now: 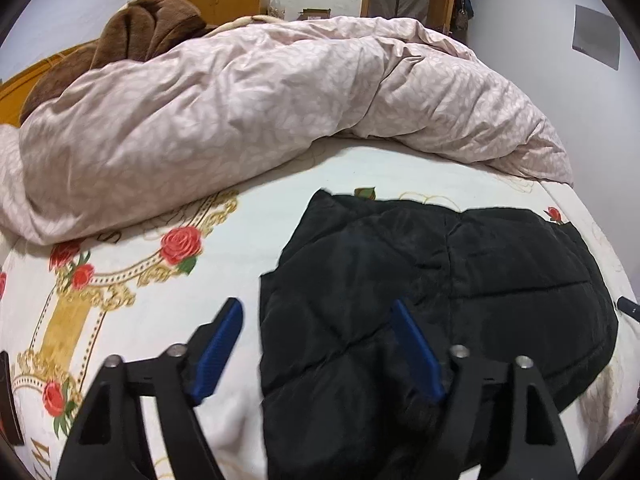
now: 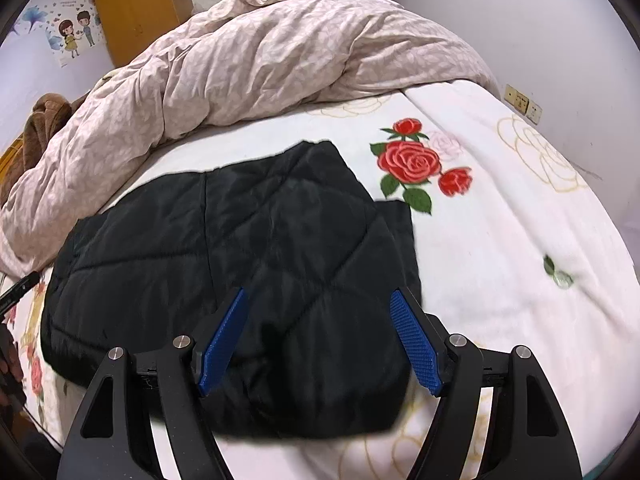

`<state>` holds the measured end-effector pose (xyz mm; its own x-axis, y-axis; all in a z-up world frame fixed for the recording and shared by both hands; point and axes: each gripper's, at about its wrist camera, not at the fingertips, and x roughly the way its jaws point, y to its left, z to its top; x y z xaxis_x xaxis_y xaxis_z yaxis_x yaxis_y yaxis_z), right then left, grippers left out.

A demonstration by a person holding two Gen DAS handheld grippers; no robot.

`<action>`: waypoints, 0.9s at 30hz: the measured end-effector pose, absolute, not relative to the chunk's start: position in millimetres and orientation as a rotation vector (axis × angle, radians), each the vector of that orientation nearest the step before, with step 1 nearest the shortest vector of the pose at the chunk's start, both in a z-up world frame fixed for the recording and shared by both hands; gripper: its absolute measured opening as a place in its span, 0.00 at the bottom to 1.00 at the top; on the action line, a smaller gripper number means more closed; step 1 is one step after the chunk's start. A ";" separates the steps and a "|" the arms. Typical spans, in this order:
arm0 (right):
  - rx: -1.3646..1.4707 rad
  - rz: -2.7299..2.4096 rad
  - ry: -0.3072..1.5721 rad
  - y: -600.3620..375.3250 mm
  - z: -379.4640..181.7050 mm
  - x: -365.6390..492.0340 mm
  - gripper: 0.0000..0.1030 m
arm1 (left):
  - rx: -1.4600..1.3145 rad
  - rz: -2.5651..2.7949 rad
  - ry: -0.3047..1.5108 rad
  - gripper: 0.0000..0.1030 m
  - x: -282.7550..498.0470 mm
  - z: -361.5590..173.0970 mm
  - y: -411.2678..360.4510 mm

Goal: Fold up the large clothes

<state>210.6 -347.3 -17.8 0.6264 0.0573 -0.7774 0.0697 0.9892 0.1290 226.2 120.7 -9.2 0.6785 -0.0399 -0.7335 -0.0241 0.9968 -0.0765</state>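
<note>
A: How are the two tools found?

B: The left tool and the right tool are both seen released, nothing is grasped; the black padded jacket is only lying below them.

A: And where is the jacket placed?

B: It is laid folded on the bed. Its long axis is stretched from side to side. The left tool is held over its left edge, the right tool near its right edge. Farther away, the pink duvet is heaped.
</note>
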 end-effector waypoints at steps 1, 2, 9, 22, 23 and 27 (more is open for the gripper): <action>0.151 -0.008 0.898 -348.6 -19.8 208.6 0.71 | -0.090 -0.009 0.832 0.69 223.6 -11.2 125.8; 0.158 -0.009 0.907 -351.6 -24.6 205.2 0.71 | -0.094 -0.010 0.838 0.66 221.5 -13.8 129.5; 0.224 -0.027 0.946 -370.6 -44.7 209.9 0.71 | -0.151 -0.017 0.906 0.60 227.8 -39.0 142.9; 0.332 0.028 1.024 -399.9 -81.4 251.7 0.74 | -0.234 -0.109 0.984 0.67 269.5 -75.5 148.6; 0.341 0.038 1.030 -400.9 -83.3 255.1 0.74 | -0.238 -0.117 0.986 0.69 273.6 -76.7 148.9; 0.369 0.070 1.049 -403.8 -90.3 267.5 0.77 | -0.279 -0.132 0.997 0.76 285.6 -85.9 156.0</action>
